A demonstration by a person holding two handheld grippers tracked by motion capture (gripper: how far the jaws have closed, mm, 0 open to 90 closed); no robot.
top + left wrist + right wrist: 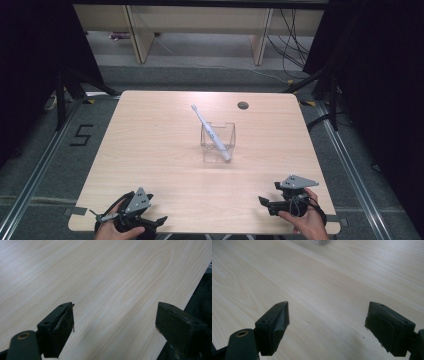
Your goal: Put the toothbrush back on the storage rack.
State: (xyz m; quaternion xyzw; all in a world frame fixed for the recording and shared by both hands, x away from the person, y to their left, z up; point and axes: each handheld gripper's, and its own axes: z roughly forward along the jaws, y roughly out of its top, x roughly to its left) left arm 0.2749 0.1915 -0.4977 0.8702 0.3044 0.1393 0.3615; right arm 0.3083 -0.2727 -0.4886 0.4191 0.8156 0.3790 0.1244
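While the room around is dark, the light wooden table takes most of the scene, standing on a grey floor with a black mark like the number 5 at its left side. Beyond the far edge there is pale wooden furniture, and some cables hang at the far right. A small round dark hole sits in the table top near the far edge, a little right of the middle. Near the centre of the table stands a clear square container, and a white toothbrush leans inside it, its head pointing up and to the far left, its lower end resting at the near right of the container. At the near left corner a hand holds the left gripper, which rests low at the table edge; in the left gripper view its jaws stand wide apart over bare wood, with nothing between them. At the near right, the other hand holds the right gripper, well apart from the container; in the right gripper view its jaws are also spread wide and empty, and the bottom of the container appears at the top edge.
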